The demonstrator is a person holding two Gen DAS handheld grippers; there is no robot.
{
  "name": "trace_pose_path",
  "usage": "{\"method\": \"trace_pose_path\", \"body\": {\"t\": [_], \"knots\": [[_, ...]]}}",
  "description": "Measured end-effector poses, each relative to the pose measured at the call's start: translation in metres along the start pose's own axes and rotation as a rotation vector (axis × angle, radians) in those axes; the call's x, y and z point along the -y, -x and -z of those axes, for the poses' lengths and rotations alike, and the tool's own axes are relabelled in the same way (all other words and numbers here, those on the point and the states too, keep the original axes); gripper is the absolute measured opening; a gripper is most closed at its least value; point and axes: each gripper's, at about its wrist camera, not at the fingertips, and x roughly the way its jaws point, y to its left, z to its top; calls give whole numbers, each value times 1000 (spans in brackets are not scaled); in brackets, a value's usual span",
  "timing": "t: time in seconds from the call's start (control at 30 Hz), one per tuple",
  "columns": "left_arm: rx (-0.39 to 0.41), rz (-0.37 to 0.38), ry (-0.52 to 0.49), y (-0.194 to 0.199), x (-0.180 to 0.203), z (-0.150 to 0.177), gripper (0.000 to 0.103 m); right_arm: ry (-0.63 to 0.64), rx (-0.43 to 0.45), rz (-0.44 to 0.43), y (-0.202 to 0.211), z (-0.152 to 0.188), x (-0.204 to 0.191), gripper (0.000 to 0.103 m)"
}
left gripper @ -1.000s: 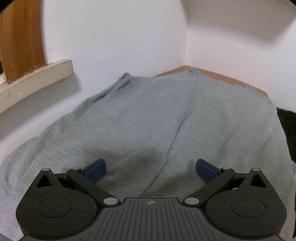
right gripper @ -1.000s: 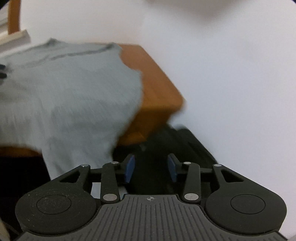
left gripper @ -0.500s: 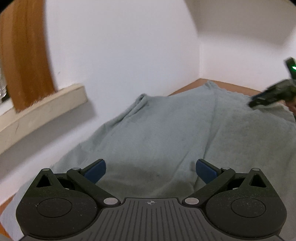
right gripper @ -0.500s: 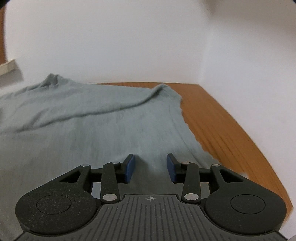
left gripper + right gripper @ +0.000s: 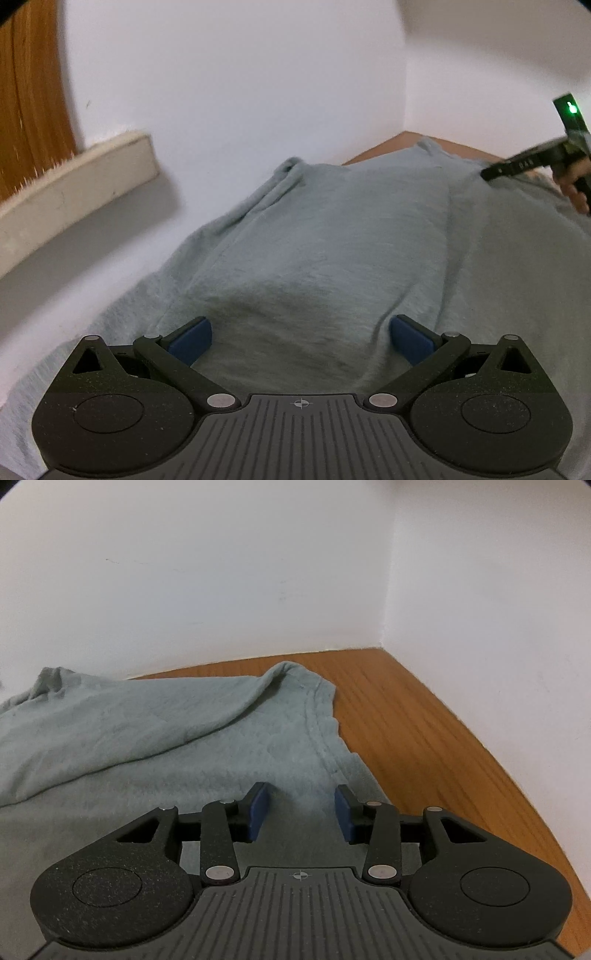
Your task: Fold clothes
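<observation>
A grey-green garment (image 5: 332, 240) lies spread over a wooden table (image 5: 424, 746) that is pushed into a white corner. In the left wrist view my left gripper (image 5: 301, 332) hovers low over the cloth's near part, jaws wide open, with nothing between the blue pads (image 5: 190, 341). In the right wrist view the garment (image 5: 147, 746) shows a long ridge and a stitched hem along its right edge. My right gripper (image 5: 301, 808) stands partly open just above that hem area, its pads not pinching cloth. The right gripper (image 5: 498, 170) also shows at the far right of the left view, held by a hand.
White walls meet at a corner right behind the table. A pale ledge (image 5: 74, 177) and an upright wooden board (image 5: 33, 92) stand on the left wall. Bare wood (image 5: 461, 775) runs to the right of the garment up to the side wall.
The right gripper swung from beside the table's end, over dark things below, to above the garment's right hem. It came into the left view. The left gripper shifted sideways along the cloth.
</observation>
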Motion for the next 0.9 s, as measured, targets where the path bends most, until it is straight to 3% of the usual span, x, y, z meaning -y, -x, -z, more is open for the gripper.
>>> {"method": "trace_pose_path", "body": {"t": [0.73, 0.9], "knots": [[32, -52, -57, -25, -25, -23, 103, -24, 62, 44, -43, -26, 7, 41], [60, -136, -103, -8, -14, -16, 103, -10, 86, 81, -29, -16, -4, 44]]}}
